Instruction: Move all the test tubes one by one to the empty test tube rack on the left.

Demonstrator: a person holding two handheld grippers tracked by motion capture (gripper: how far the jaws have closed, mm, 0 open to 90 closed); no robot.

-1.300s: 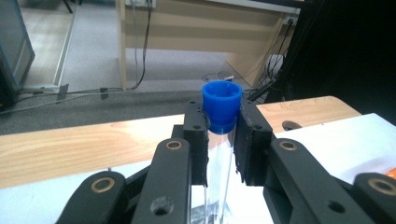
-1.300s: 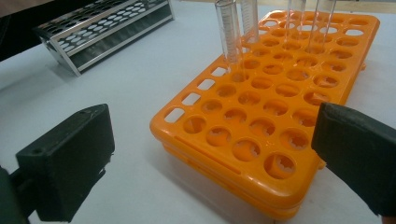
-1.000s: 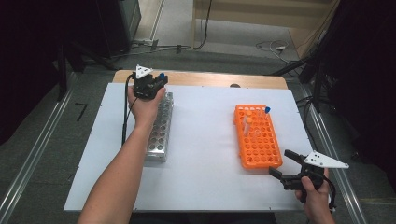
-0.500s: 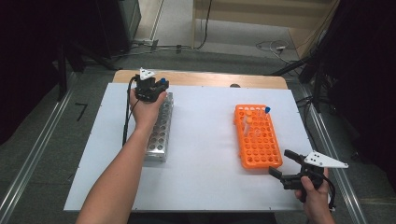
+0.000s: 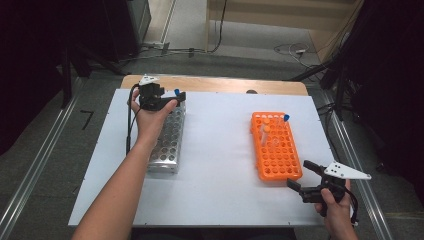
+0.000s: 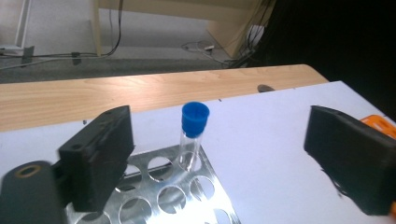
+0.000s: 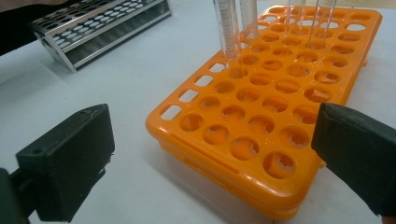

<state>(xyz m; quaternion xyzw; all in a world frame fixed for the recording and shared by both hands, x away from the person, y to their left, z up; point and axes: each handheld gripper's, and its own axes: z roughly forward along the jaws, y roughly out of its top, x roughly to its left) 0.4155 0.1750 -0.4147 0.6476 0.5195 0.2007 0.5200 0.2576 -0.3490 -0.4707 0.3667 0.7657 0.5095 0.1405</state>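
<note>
A clear tube with a blue cap (image 6: 192, 135) stands upright in a far corner hole of the metal rack (image 5: 167, 142). My left gripper (image 5: 179, 98) is at that far end of the rack. Its jaws have just been opening and now stand wide on either side of the tube (image 5: 176, 93) without touching it. In the left gripper view the gripper (image 6: 224, 154) frames the tube, and the metal rack (image 6: 159, 196) lies below. My right gripper (image 5: 300, 175) is open at the near end of the orange rack (image 5: 275, 145), with nothing between its jaws (image 7: 210, 154).
The orange rack (image 7: 261, 116) holds several clear tubes (image 7: 229, 32) at its far end, one with a blue cap (image 5: 286, 118). Both racks sit on a white board (image 5: 220, 150) with a wooden table edge (image 5: 215, 84) behind. Metal rails run along both sides.
The left gripper's jaws have parted from the blue-capped tube, which stays standing in the metal rack. The right hand and its gripper have not moved.
</note>
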